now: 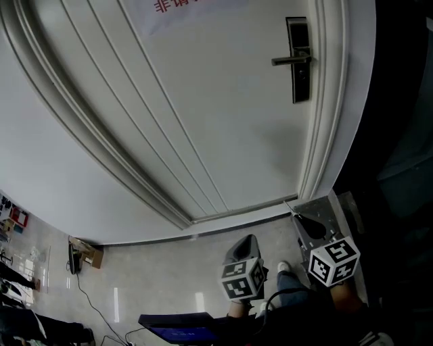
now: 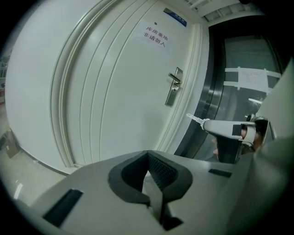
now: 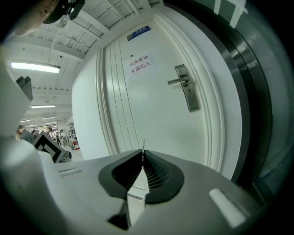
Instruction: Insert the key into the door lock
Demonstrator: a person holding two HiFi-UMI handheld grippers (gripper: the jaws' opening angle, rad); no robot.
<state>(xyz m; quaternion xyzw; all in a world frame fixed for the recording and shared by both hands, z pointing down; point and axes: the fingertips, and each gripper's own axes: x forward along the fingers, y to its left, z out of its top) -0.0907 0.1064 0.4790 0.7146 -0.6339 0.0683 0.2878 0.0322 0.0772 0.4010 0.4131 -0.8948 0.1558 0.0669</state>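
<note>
The white door (image 1: pixel 203 115) stands closed, with a dark lock plate and lever handle (image 1: pixel 298 61) at the upper right. In the right gripper view the lock plate (image 3: pixel 189 92) is well ahead and above. My right gripper (image 1: pixel 301 219) is shut on a thin silver key (image 3: pixel 143 150), whose blade sticks out towards the door's bottom corner. That key (image 2: pixel 195 119) also shows in the left gripper view, far below the handle (image 2: pixel 174 82). My left gripper (image 1: pixel 247 244) hangs low beside the right one, its jaws (image 2: pixel 148 160) shut with nothing between them.
A paper sign with red characters (image 1: pixel 179 8) is stuck on the door. Dark glass panelling (image 1: pixel 399 121) runs right of the door frame. A cardboard box (image 1: pixel 88 254) and a cable lie on the tiled floor at left. A shoe (image 1: pixel 283 269) shows below.
</note>
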